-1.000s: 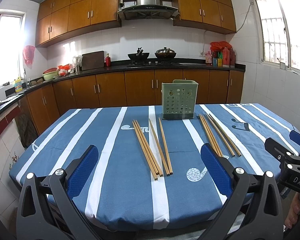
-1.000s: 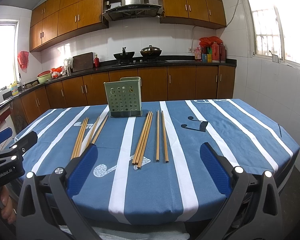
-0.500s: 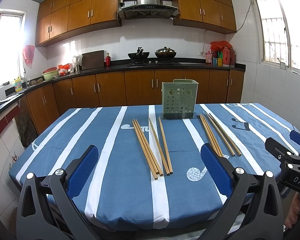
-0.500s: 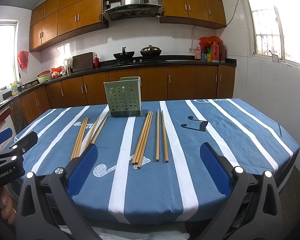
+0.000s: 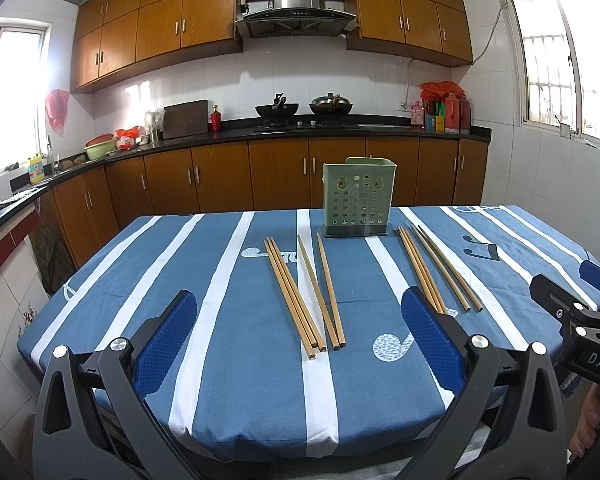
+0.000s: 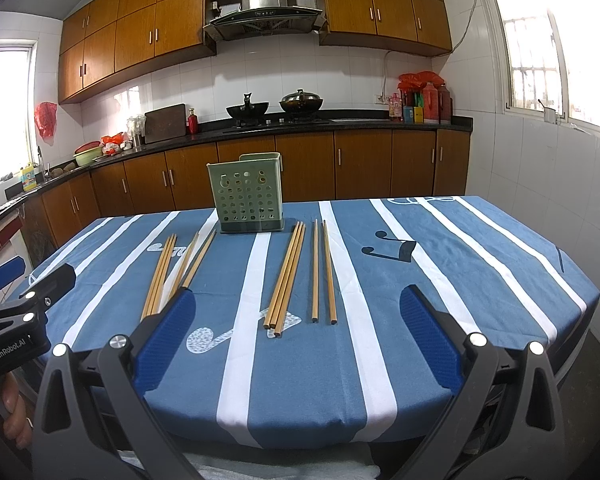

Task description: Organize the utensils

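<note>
A green perforated utensil holder [image 5: 358,198] stands upright at the far middle of the blue striped table [image 5: 204,280]; it also shows in the right wrist view [image 6: 246,198]. Two groups of wooden chopsticks lie flat in front of it: a left group [image 5: 300,294] [image 6: 172,270] and a right group [image 5: 432,270] [image 6: 296,272]. My left gripper [image 5: 300,332] is open and empty, held near the table's front edge. My right gripper [image 6: 298,328] is open and empty beside it to the right.
Kitchen counters with wooden cabinets [image 5: 220,172] run behind the table and along the left wall. Pots sit on the stove [image 5: 304,110]. A tiled wall with a window [image 6: 540,60] is on the right. The table's front edge lies just before both grippers.
</note>
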Tool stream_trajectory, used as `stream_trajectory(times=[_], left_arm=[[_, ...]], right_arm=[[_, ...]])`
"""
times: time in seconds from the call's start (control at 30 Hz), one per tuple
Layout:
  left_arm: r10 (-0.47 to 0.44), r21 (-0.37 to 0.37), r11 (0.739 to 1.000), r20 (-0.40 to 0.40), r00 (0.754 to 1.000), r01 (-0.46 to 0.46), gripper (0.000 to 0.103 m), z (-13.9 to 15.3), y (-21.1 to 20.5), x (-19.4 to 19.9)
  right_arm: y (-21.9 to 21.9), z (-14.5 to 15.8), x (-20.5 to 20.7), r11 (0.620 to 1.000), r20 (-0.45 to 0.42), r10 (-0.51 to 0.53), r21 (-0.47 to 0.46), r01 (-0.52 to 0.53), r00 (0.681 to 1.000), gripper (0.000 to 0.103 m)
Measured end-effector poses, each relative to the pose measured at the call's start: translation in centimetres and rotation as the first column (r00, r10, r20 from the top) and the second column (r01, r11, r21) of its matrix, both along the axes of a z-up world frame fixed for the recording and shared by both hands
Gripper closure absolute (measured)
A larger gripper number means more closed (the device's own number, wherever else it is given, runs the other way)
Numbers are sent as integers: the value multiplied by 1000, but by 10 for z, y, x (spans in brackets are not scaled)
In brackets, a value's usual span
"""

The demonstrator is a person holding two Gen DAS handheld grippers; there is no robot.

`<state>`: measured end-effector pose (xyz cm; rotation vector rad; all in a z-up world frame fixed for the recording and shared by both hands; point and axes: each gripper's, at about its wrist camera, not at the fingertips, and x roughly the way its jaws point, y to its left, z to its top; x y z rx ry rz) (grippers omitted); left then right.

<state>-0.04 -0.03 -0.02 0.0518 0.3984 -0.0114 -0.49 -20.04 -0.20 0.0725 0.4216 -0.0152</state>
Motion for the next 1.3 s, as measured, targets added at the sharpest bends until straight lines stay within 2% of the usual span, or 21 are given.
stream_trajectory(times=[0.6,0.67,0.77,0.93,1.03,1.1,1.13,1.2,1.27,1.3], left_arm=[[8,-2,1000,-14,1000,-8,2,-6,-6,0],[16,0,1000,-23,1000,-16,2,-9,-2,9],[48,5,999,-63,997,-48,2,-15,2,19],[78,-15,997,-172,982,-82,2,-29,24,50],[78,-39,995,-223,972,-89,2,-33,36,67],[70,-57,995,-260,963,-88,2,-38,42,78],[69,-60,994,-271,960,-88,2,-38,43,81],[59,-65,994,-299,952,-82,3,-41,46,91],[50,-67,995,-316,947,-75,14,-43,48,101],[44,-69,995,-330,943,-71,16,-45,49,105]], right_arm=[[-1,1,2,1000,-11,-1,3,1,1000,4],[-3,-8,8,1000,-27,0,15,0,1000,4],[-10,-13,24,999,-63,-11,30,13,998,4],[-20,-23,61,998,-157,-38,45,46,987,4],[-26,-32,90,998,-215,-44,37,53,976,13],[-29,-38,112,998,-267,-37,43,51,963,25],[-30,-40,120,998,-284,-35,47,50,958,28],[-33,-47,142,997,-326,-28,53,48,945,41],[-34,-53,158,998,-355,-30,47,50,935,49],[-34,-57,166,998,-372,-34,39,52,928,55]])
